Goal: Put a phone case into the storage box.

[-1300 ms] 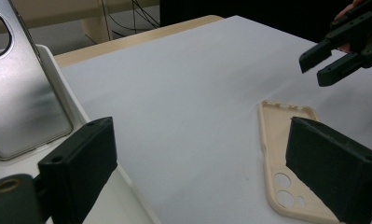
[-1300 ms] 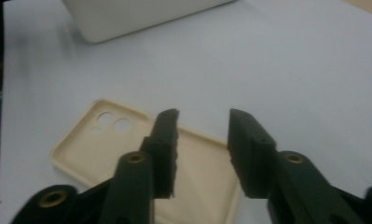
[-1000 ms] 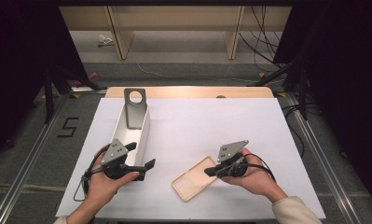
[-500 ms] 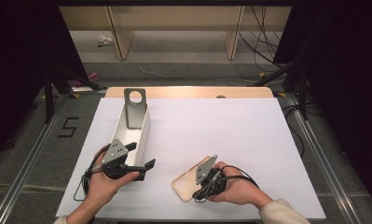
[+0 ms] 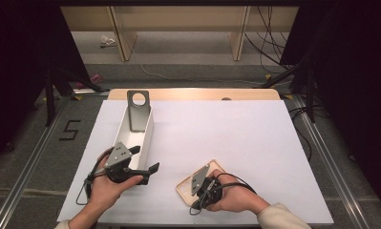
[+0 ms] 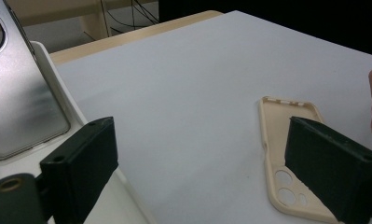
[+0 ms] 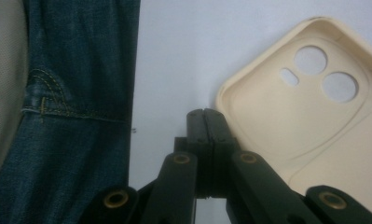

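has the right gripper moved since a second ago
Yes. In the high view the right gripper has swung left and toward the near table edge, from the phone case's right side to over its near-left part. Its jaws are shut.

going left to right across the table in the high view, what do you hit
left gripper with the white tray holding the silver phone behind it → bare white table → beige phone case → right gripper
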A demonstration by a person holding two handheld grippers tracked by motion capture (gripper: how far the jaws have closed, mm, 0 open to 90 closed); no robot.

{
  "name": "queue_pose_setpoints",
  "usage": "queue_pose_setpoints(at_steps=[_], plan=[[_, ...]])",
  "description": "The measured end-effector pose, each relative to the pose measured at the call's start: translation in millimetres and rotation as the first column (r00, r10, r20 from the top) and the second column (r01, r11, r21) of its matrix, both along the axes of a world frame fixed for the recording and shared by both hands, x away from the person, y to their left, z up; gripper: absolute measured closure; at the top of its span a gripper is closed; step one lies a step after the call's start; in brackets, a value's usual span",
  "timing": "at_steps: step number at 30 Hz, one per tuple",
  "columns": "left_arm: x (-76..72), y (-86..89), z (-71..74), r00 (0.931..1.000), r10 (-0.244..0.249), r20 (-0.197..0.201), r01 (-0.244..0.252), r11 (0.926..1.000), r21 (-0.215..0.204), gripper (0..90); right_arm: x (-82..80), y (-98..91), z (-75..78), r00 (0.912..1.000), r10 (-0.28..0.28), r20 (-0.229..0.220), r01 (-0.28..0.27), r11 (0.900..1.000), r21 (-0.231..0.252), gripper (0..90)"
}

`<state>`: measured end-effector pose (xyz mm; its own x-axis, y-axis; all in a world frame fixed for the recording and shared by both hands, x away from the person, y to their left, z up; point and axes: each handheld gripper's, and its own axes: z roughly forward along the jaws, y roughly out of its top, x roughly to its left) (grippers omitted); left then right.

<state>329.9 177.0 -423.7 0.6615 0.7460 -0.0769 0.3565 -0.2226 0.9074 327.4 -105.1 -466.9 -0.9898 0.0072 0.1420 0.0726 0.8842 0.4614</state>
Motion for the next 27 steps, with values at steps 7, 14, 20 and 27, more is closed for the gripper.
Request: queue_pose_setpoints(at_steps=[7,14,20,27], plan=[[0.4,0.1,-0.5,1.0000,-0.002,-0.001,0.002,1.0000,0.003,9.0,2.5,7.3,-2.7,0.9999,-0.005,0.012,0.006,0.9999,-0.011,90.0],[0.5,0.6,-0.2,1.0000,-0.001,0.000,0.001,1.0000,0.003,9.0,11.4,16.1,-2.4,0.9987,-0.033,0.039,0.033,0.9995,0.004,90.0],[0.7,1.2,-0.4,1.0000,-0.002,0.002,0.002,1.0000,0.008,9.1,25.9,26.2,-2.8,0.9949,-0.079,0.062,0.077,0.9965,0.033,90.0],[0.4,1.4,0.0,1.0000,0.001,0.003,-0.001,1.0000,0.005,9.1,42.3,36.9,-3.3,0.9792,-0.178,0.098,0.172,0.9828,0.068,90.0]])
